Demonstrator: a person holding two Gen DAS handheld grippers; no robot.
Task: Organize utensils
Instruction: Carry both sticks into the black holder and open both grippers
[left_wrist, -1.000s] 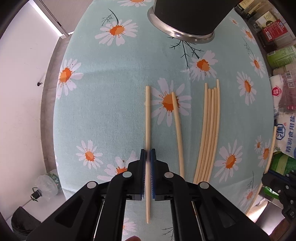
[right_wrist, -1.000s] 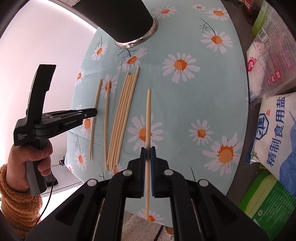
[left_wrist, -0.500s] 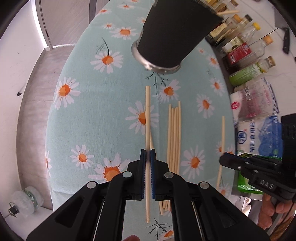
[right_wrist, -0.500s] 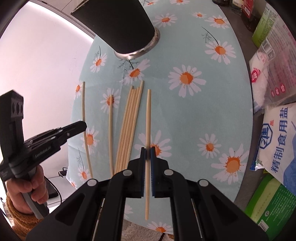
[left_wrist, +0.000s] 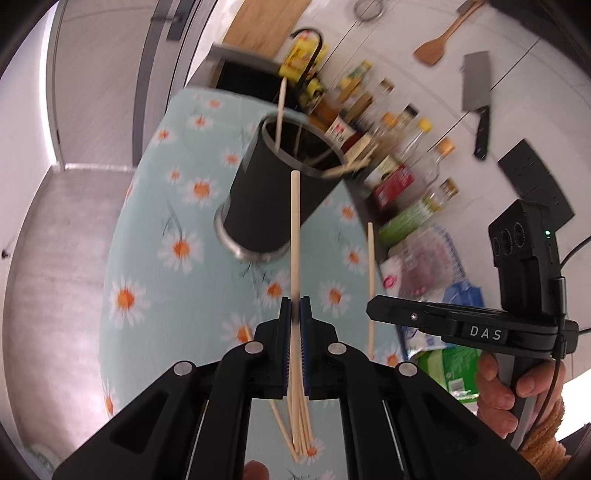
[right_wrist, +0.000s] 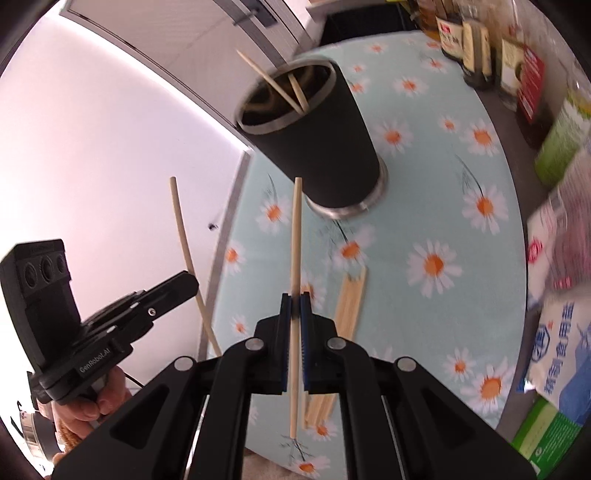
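Left gripper (left_wrist: 294, 314) clamps pale wooden chopstick (left_wrist: 295, 236); right gripper (right_wrist: 294, 308) clamps second chopstick (right_wrist: 294, 258); both raised over daisy-print surface (right_wrist: 424, 206) near black cylindrical holder (right_wrist: 317, 136); loose chopstick bundle (right_wrist: 351, 299) lies below

Two grippers, left (left_wrist: 294, 314) and right (right_wrist: 294, 308), each clamp one chopstick (left_wrist: 295, 236). One black holder cup (right_wrist: 317, 147) contains several chopsticks. One loose bundle (right_wrist: 349, 302) lies on the tabletop (right_wrist: 424, 206); its number is unclear.
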